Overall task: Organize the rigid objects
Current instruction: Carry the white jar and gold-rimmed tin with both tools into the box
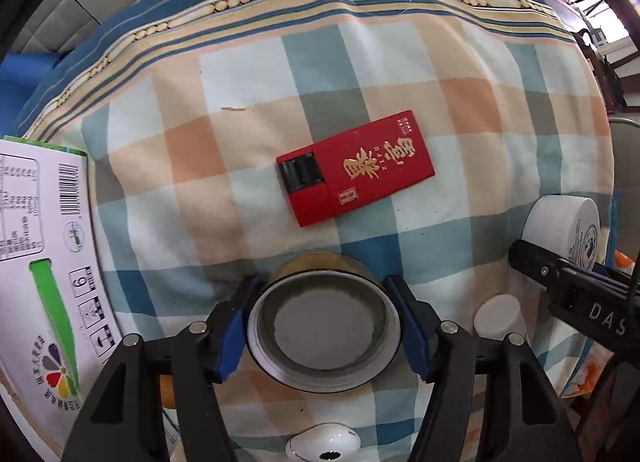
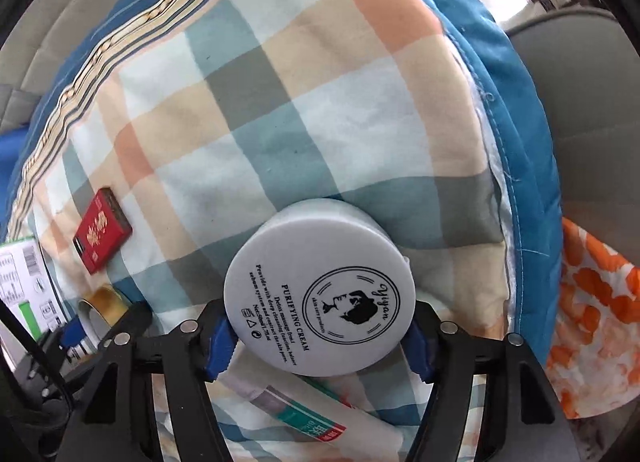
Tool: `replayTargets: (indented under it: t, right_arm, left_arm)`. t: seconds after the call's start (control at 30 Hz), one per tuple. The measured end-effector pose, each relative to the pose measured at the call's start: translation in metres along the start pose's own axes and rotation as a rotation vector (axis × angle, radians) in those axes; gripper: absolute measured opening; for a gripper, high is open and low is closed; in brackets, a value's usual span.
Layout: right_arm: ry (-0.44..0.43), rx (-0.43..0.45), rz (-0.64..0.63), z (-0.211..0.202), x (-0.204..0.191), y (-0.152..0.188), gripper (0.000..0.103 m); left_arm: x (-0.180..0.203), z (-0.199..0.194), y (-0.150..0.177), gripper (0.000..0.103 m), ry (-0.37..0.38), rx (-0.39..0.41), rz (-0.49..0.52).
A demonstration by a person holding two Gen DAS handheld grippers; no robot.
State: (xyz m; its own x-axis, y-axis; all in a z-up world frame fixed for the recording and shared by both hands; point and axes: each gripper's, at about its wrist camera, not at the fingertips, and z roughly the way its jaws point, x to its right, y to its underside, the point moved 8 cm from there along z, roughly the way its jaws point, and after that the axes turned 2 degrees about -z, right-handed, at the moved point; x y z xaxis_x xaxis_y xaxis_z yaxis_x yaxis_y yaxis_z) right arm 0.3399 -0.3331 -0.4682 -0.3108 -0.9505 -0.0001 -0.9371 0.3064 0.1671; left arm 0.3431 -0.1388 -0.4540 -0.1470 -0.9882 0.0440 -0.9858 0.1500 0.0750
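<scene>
The left gripper (image 1: 323, 336) is clamped on a round tin (image 1: 323, 326), fingers (image 1: 230, 336) wide apart. The right gripper (image 2: 320, 336) squeezes a white cream jar (image 2: 320, 304) near the checked quilt's (image 2: 320, 102) right edge. A red box (image 1: 356, 168) lies mid-quilt.

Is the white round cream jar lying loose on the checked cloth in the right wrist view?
No, the white round cream jar sits clamped between the right gripper's blue pads.

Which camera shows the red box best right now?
The left wrist view. There the red box lies flat on the checked cloth near the centre, gold characters facing up. The right wrist view shows it small and slanted at the left edge.
</scene>
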Motion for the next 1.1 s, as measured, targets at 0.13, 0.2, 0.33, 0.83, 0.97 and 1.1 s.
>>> replayTargets:
  t: [0.13, 0.2, 0.33, 0.83, 0.97, 1.1]
  right_arm:
    - [-0.010, 0.012, -0.028, -0.005, -0.015, 0.018, 0.069]
    - [-0.032, 0.018, -0.041, -0.013, -0.015, 0.026, 0.069]
    - [-0.047, 0.057, -0.089, -0.035, -0.029, 0.039, 0.069]
    - [-0.195, 0.179, -0.224, -0.147, -0.097, 0.101, 0.069]
    - [-0.243, 0.192, -0.252, -0.165, -0.144, 0.127, 0.069]
    - [-0.281, 0.199, -0.296, -0.175, -0.205, 0.152, 0.069]
  left_arm:
    - [0.012, -0.015, 0.001, 0.062, 0.003, 0.025, 0.006]
    - [0.010, -0.027, 0.006, 0.062, 0.005, 0.052, 0.009]
    - [0.007, -0.054, 0.016, 0.062, 0.021, 0.096, 0.005]
    - [-0.075, -0.162, 0.050, 0.062, 0.094, 0.273, -0.071]
    - [-0.114, -0.181, 0.061, 0.062, 0.090, 0.314, -0.098]
    - [-0.176, -0.192, 0.078, 0.062, 0.083, 0.331, -0.142]
